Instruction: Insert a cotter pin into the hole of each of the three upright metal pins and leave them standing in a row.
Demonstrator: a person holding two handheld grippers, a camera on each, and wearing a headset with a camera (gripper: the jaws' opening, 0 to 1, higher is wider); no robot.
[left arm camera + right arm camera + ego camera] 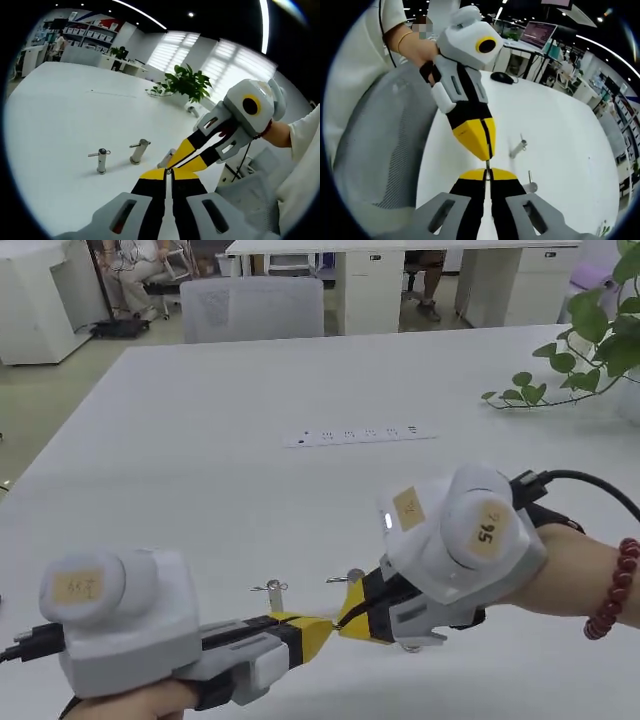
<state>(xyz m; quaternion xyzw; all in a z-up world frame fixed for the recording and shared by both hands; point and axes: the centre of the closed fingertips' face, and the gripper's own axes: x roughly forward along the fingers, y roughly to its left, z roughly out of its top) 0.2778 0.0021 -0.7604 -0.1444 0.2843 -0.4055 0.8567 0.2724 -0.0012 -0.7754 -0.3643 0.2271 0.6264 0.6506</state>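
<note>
Left gripper (312, 632): fingers closed, tips meeting the right gripper's.
Right gripper (352, 618): fingers closed too; we cannot tell whether anything is pinched between them.
Metal pins (139, 151): two stand upright on the table (60, 125), each with a cotter pin (95, 154) crosswise near its top.
Third pin (166, 158): just beside the fingertips, partly hidden.
Handling: we judge cotter pins light, springy and slippery, so we would grip one by its head.

— How are the two grippers held?
— In the head view the left gripper (312, 632) is pointed in from the lower left and the right gripper (352, 618) from the right, so that the yellow tips are set almost tip to tip.
— And the jaws?
— In both gripper views each pair is seen pressed together along a thin seam. The right hand (565, 575) is wrapped behind its gripper; the left hand (140, 702) is cut off by the bottom edge.
</note>
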